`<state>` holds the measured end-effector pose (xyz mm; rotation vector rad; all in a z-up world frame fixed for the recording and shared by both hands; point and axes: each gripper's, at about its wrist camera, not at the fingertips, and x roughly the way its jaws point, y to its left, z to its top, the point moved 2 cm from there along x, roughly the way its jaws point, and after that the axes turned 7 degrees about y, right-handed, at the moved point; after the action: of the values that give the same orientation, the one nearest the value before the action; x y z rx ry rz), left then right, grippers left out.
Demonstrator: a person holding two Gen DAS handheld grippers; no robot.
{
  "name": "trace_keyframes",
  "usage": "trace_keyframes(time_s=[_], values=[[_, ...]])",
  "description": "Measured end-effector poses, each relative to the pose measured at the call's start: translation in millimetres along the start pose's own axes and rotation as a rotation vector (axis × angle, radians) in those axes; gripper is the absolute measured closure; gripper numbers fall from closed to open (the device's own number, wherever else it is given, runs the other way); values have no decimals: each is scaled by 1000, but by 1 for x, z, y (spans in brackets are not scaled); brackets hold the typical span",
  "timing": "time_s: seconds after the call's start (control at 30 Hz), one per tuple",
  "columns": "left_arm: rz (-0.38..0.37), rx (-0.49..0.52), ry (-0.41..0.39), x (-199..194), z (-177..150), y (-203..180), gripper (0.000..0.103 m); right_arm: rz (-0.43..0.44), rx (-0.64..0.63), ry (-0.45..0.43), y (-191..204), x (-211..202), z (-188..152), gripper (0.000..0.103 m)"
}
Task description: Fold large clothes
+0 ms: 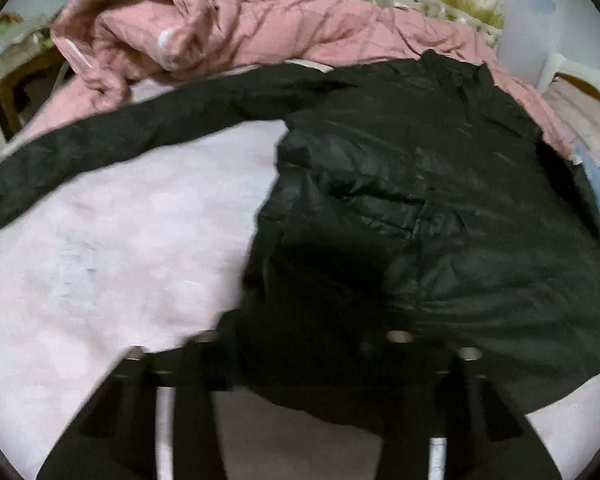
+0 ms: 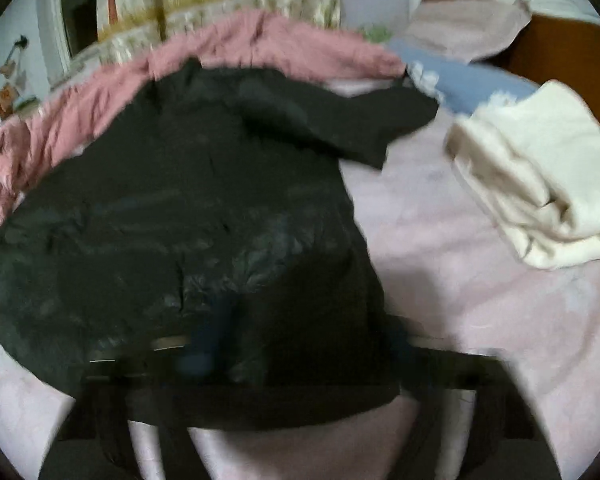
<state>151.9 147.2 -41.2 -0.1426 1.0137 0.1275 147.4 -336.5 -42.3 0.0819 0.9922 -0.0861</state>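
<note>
A shiny black padded jacket point(image 1: 440, 200) lay spread flat on the pale pink bed sheet point(image 1: 100, 260), its hem nearest both cameras. One sleeve point(image 1: 100, 148) extended far to the left across open sheet; the other sleeve point(image 2: 360, 128) angled to the right. Behind the collar lay a crumpled pink quilt point(image 1: 188, 36). A folded cream garment point(image 2: 540, 184) occupied the right side, well apart from the jacket, with bare sheet between. The left gripper point(image 1: 300, 364) and the right gripper point(image 2: 296, 364) were at the hem; blur and dark fabric prevented determining jaw opening or grip. No legible brand or writing was visible.
</note>
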Motion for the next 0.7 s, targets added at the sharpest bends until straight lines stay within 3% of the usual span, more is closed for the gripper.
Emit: trace_keyframes(time_s=[0.1, 0.27, 0.33, 0.43, 0.53, 0.6, 0.67, 0.7], values=[[115, -18, 6, 3, -4, 3, 70, -73, 6, -13, -2, 0, 0, 86], [174, -5, -12, -3, -9, 1, 53, -97, 17, -16, -5, 0, -3, 86], [156, -17, -34, -12, -14, 8, 52, -94, 34, -32, -8, -8, -4, 86], [61, -9, -58, -30, -13, 11, 33, -88, 40, -86, -6, -29, -6, 86], [97, 67, -152, -58, -14, -1, 31, -90, -12, -201, 7, -63, -15, 75], [104, 119, -230, -78, -18, -12, 24, -86, -49, -252, 19, -78, -20, 60], [70, 153, -294, -96, -26, -24, 20, -80, -82, -307, 31, -92, -26, 43], [41, 174, -306, -101, -29, -29, 20, -64, -92, -321, 35, -96, -28, 40]])
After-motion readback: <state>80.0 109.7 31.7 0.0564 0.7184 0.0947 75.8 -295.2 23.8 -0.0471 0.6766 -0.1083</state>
